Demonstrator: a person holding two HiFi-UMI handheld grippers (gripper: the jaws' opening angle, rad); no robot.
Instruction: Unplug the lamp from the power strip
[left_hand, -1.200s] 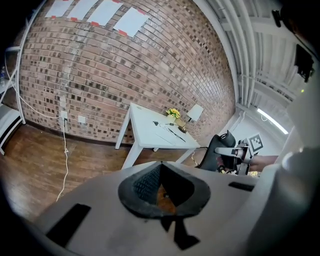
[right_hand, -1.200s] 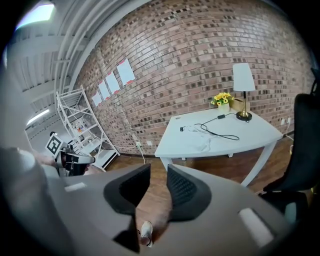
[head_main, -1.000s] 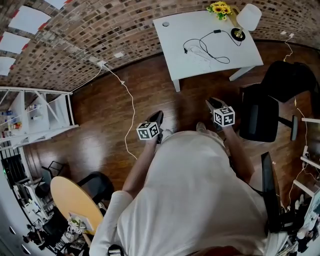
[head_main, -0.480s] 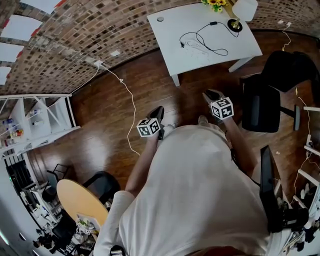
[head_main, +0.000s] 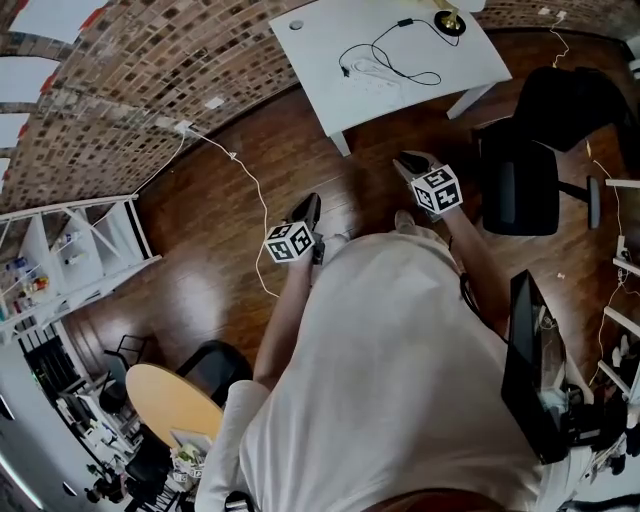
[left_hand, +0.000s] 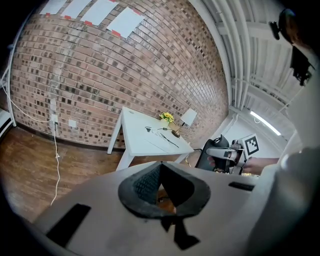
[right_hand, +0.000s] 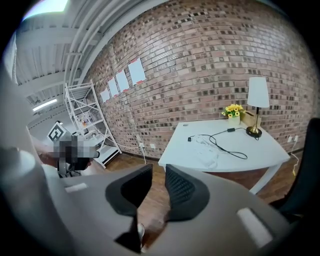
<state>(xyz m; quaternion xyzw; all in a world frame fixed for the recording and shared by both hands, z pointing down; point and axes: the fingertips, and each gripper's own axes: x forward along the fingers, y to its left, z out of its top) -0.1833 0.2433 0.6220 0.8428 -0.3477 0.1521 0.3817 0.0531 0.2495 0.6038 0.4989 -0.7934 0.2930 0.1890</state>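
The lamp has a white shade and a brass foot and stands at the white table's far right corner. Its black cable runs across the tabletop to a white power strip. Both grippers hang over the wooden floor, well short of the table. My left gripper is shut, its tips meeting with nothing between them. The jaws of my right gripper are closing, a narrow gap still between them and nothing in it.
A black office chair stands right of the table. Yellow flowers sit beside the lamp. A white cord trails over the floor from the brick wall. A white shelf unit stands at the left, a round wooden table behind me.
The table has slid toward the top edge of the head view, and the lamp's shade has left the frame. Both grippers stay in front of the body, a little higher in view.
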